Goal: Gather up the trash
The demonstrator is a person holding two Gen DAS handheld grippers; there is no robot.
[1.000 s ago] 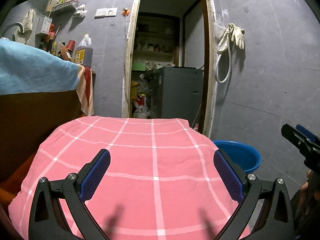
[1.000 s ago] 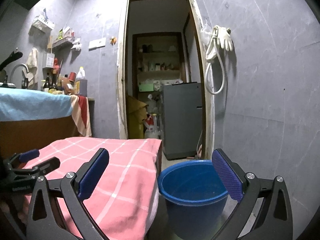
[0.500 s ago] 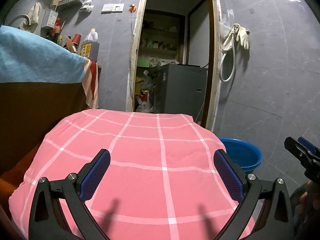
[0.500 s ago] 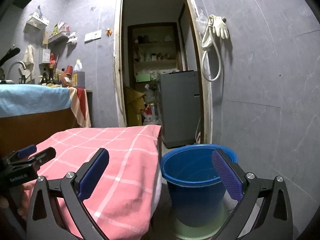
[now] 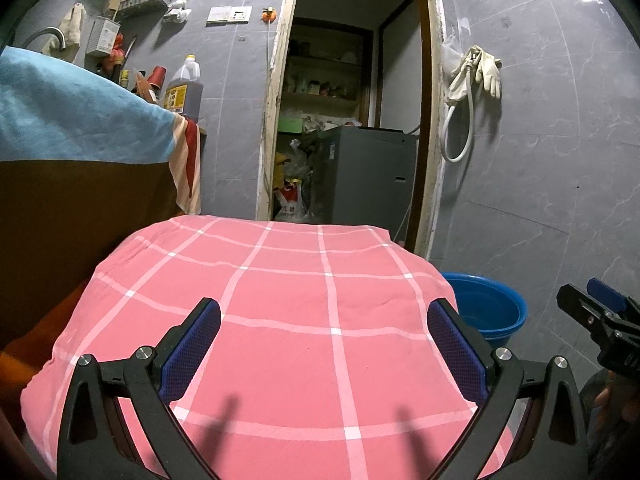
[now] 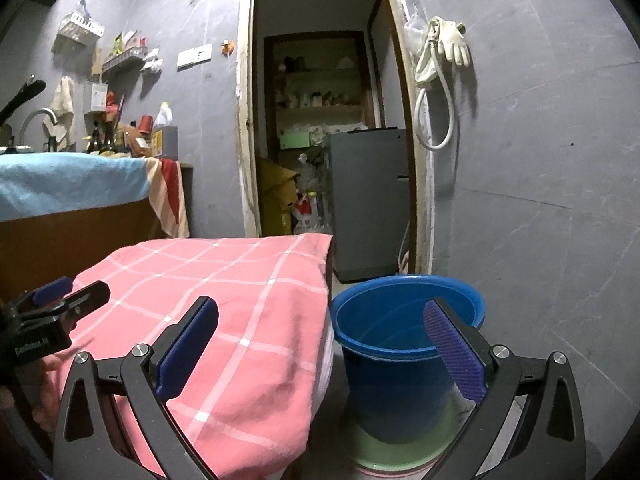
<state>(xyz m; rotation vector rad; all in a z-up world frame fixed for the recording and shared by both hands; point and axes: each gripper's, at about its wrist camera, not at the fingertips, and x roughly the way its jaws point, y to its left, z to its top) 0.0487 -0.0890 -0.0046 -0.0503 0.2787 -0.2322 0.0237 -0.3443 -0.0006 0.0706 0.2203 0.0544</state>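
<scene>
Your left gripper (image 5: 324, 336) hangs over the pink cloth (image 5: 288, 300), jaws wide apart and holding nothing. Your right gripper (image 6: 320, 332) is also wide apart and empty. Just beside the cloth stands the blue bucket (image 6: 404, 344). I see no trash on the cloth.

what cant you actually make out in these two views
- What is under the pink checked cloth: the cloth hides it in both views.
- The bottom of the blue bucket: the right view shows only its dark upper inside; the cloth hides most of it in the left view.
- Any trash: none can be made out in either view.
- Shelf items through the doorway: too small and dim.
- Both open grippers, left and right, hold nothing.
</scene>
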